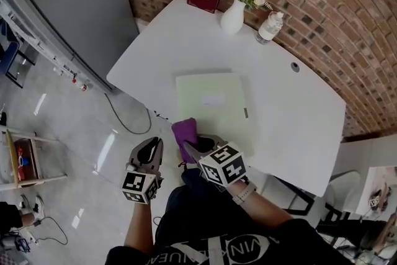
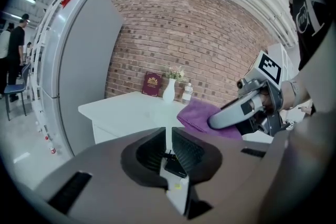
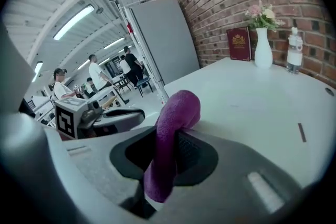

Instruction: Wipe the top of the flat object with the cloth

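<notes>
Purple cloth (image 1: 185,131) is clamped in your right gripper (image 1: 188,147), draped over its jaws. The pale green flat object (image 1: 211,102) lies on the table (image 1: 298,115) just ahead of it. Your left gripper (image 1: 152,144), alongside, has its jaws together, empty.

Bright, even indoor light, strong fisheye bend.
Strip lights (image 3: 73,21) glare overhead in the right gripper view; pale reflections streak the glossy floor (image 1: 105,152). The white table (image 1: 298,127) is nearly washed out, with faint shadows. Both gripper views darken at their round edges, and the cloth (image 3: 173,118) near the lens looks soft.
</notes>
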Demonstrator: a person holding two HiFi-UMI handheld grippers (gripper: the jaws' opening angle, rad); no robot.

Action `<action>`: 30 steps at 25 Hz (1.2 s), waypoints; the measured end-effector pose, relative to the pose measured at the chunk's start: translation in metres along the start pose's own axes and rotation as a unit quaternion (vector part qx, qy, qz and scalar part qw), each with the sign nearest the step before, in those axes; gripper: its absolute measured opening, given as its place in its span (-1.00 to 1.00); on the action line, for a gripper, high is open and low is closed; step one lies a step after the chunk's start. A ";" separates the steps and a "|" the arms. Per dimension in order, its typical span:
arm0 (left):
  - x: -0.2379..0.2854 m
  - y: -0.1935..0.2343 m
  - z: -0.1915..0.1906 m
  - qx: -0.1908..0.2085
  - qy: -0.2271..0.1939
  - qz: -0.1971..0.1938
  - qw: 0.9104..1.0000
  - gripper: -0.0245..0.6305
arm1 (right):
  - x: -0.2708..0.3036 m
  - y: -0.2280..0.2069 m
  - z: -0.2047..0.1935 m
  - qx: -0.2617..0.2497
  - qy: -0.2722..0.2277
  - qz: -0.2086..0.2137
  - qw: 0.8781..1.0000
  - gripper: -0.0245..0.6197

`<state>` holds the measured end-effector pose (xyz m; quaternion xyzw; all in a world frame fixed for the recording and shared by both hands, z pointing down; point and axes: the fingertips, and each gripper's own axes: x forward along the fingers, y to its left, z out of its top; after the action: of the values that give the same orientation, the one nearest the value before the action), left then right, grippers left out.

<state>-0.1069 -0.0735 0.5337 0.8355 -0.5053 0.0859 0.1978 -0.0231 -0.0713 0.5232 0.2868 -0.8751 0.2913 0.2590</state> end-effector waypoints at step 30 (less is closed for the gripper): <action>0.046 -0.045 0.006 0.024 0.019 -0.071 0.997 -0.81 | -0.091 -0.110 -0.046 0.036 -0.027 -0.145 0.988 -0.68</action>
<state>-0.0454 -0.0947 0.5330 0.8720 -0.4386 0.0996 0.1934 0.1257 -0.0827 0.5387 0.4271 -0.8199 0.2745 0.2646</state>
